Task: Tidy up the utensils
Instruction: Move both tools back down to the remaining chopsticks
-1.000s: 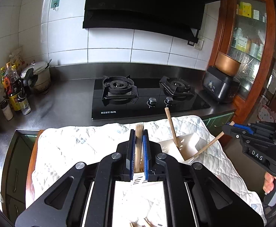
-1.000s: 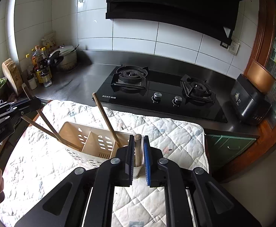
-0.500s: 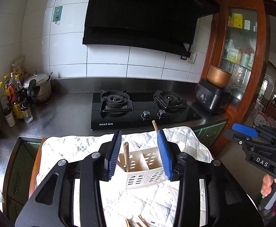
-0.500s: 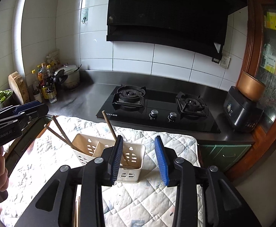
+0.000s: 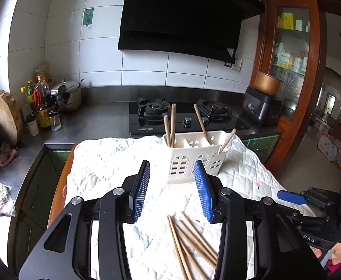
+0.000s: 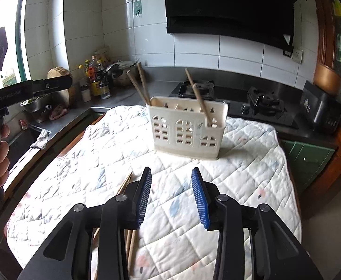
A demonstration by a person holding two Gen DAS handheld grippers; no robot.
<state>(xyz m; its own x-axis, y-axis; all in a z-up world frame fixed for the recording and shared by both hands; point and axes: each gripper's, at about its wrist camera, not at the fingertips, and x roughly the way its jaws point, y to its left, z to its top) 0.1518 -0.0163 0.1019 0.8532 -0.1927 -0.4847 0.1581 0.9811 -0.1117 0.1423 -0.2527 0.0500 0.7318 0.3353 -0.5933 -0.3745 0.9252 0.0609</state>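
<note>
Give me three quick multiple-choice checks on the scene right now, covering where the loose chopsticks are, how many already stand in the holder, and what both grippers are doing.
1. Where do the loose chopsticks lie?
A. On the quilted cloth, on the near side of the holder
B. On the stove
C. Inside the sink

2. How many chopsticks stand in the white holder?
A. One
B. Four
C. Eight

3. What state are the left gripper and the right gripper in?
A. Both shut on a chopstick
B. Left shut, right open
C. Both open and empty

Answers:
1. A, the left wrist view shows the bundle on the cloth between the gripper and the holder.
2. B, the left wrist view shows two at the holder's left end and two toward its right.
3. C, each view shows the blue pads spread with nothing between them.
</note>
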